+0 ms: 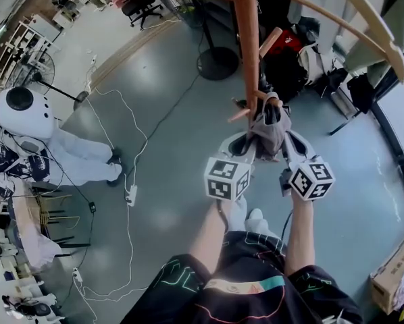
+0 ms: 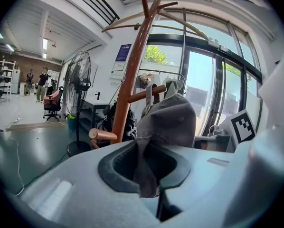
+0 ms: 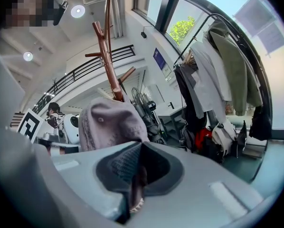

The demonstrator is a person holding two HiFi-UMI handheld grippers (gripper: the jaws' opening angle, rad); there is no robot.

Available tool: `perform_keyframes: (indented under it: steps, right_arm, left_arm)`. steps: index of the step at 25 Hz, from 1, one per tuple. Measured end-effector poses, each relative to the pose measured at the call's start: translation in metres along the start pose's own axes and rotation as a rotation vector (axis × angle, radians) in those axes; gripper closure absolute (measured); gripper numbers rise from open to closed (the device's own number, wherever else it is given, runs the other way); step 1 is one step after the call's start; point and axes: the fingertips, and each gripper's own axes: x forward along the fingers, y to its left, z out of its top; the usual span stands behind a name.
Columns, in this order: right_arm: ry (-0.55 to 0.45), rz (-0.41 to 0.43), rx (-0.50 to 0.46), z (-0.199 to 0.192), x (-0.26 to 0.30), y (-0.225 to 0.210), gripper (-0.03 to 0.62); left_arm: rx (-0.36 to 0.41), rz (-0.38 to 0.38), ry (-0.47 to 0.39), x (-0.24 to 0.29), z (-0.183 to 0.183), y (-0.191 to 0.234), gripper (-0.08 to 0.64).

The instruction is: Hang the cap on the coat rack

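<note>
Up against the coat rack, I'm holding the grey cap between both tools. My left tongs are nearly closed, pinching a fold of the cap's fabric. My right tongs are clamped tight on the opposite edge. The cap hangs just beside the brown pole, level with a short lower peg that pokes out on my left. Whether the cap touches that peg, I can't tell. Below me there's grey floor with a white cable trailing across it.
</note>
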Motion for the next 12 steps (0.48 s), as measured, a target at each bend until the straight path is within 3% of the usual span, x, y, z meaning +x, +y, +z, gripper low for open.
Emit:
perform_keyframes:
  steps: [12]
  right_arm:
    - [0.044,0.005,0.012,-0.011,0.031,-0.002,0.584]
  left_arm:
    - [-0.035,0.017,0.036,0.014,-0.011,0.027,0.509]
